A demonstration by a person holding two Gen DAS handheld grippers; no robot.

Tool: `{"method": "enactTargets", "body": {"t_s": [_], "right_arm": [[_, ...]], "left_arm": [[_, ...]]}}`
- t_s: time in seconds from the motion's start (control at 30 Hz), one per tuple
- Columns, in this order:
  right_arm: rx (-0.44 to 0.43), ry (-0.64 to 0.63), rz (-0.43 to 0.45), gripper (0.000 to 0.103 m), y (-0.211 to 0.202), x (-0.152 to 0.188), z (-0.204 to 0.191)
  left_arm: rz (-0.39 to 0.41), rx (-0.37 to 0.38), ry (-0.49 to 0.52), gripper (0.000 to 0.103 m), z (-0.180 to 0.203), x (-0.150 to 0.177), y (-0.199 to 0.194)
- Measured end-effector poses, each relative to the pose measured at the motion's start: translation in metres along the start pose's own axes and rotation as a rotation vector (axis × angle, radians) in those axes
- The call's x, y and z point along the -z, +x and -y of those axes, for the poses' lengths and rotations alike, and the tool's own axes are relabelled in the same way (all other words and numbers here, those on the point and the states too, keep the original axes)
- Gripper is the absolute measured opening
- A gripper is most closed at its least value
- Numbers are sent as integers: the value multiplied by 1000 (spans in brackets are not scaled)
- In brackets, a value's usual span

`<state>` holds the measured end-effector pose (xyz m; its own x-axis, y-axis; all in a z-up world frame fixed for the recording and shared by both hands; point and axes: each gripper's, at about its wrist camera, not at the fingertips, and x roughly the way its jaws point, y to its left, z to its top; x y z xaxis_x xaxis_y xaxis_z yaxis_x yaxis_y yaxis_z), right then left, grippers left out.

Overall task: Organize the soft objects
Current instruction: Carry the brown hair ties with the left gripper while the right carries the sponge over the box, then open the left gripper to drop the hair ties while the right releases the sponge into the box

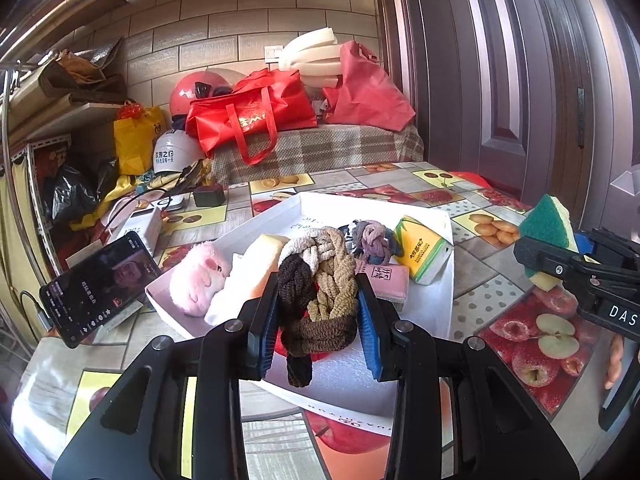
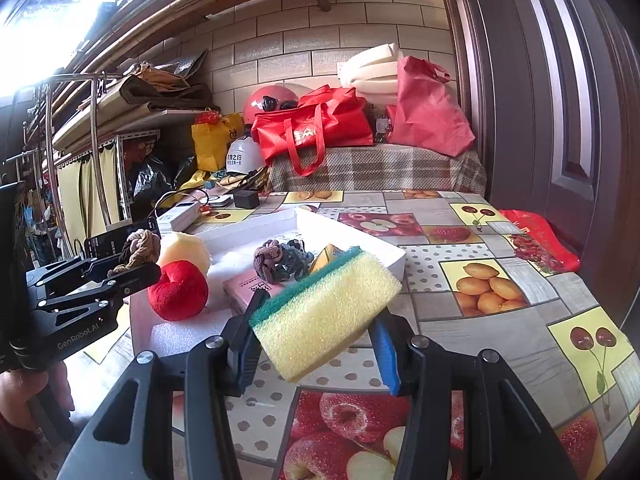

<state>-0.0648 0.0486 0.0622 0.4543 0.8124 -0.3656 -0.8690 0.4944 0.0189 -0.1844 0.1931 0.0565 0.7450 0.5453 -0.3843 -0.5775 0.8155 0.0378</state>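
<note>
My left gripper [image 1: 318, 312] is shut on a braided brown, tan and cream knot toy [image 1: 320, 280] and holds it over the near part of a white tray [image 1: 436, 312]. It shows at the left of the right wrist view [image 2: 136, 258]. My right gripper [image 2: 316, 332] is shut on a yellow sponge with a green scrub face [image 2: 326, 304], held above the tablecloth right of the tray [image 2: 394, 256]. In the tray lie a pink plush [image 1: 196, 280], a cream sponge [image 1: 260, 264], a grey-purple knot toy [image 1: 372, 238], a pink tissue pack [image 1: 386, 278], a yellow tissue pack [image 1: 424, 248] and a red plush [image 2: 178, 290].
A fruit-print tablecloth [image 2: 480, 320] covers the table. A phone [image 1: 92, 288] leans at the tray's left, with a white box [image 1: 140, 226], cables and a black charger [image 1: 209, 196] behind. Red bags [image 1: 248, 116], helmets and foam rolls sit on a plaid-covered bench at the back. A door [image 1: 520, 80] is at the right.
</note>
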Motion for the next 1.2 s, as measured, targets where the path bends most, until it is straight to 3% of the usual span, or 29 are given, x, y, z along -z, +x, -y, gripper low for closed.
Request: {"method": "enactTargets", "body": {"t_s": [0.37, 0.57, 0.73, 0.97, 1.2], "right_arm": [[-28, -67, -7, 49, 26, -6, -24], [-80, -82, -33, 49, 49, -13, -39], [-120, -101, -117, 49, 79, -17, -50], [-108, -50, -210, 49, 116, -25, -43], [-59, -63, -199, 49, 134, -33, -44]], "left_arm": [[-18, -26, -142, 35, -41, -4, 17], [-43, 16, -117, 35, -40, -9, 30], [-75, 36, -102, 35, -41, -14, 46], [-100, 17, -144, 35, -60, -20, 66], [-112, -21, -203, 35, -77, -26, 85]]}}
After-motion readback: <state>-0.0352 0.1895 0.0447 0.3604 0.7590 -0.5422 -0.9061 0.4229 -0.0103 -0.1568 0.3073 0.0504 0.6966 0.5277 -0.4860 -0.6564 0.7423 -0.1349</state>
